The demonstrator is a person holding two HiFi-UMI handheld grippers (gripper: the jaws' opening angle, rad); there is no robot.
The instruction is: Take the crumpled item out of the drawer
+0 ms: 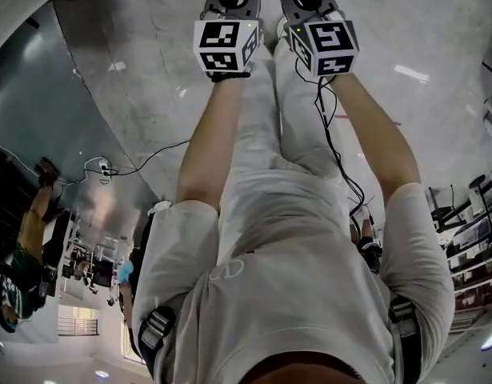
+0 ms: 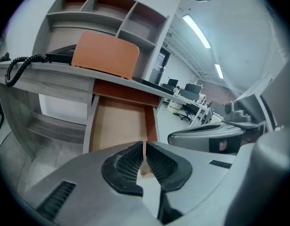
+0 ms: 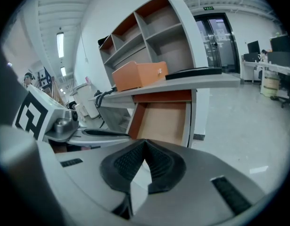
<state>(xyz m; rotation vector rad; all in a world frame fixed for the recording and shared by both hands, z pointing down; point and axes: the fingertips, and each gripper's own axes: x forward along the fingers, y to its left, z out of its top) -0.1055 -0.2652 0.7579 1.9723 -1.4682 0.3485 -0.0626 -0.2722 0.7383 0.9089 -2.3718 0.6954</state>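
Only the head view showed the person: two bare forearms (image 1: 210, 134) stretched forward, two marker cubes (image 1: 226, 45), one on each gripper, and one black cable (image 1: 332, 138) running back along the right arm. The furniture appeared only in the two gripper views. Ahead of both grippers stood one grey desk (image 2: 55, 76) with one drawer (image 2: 119, 121) pulled out under its top, just beyond the jaws. One orange box (image 2: 105, 54) sat on the desktop above the drawer, and one open shelf unit (image 2: 107, 13) rose behind it. The left gripper view alone gave a clear look at a coiled black cord (image 2: 17, 67) up and to the left of the jaws. The right gripper view alone showed glass doors (image 3: 220, 32) far off to the right. The left gripper (image 2: 144, 158) had its pads parted by only a thin slit, with nothing between them. The right gripper (image 3: 144, 147) had its pads pressed together at the tips and held nothing. The two grippers were side by side, touching no furniture. The crumpled item could not be made out. The drawer's visible floor was plain wood, and its near end was hidden behind the jaws.
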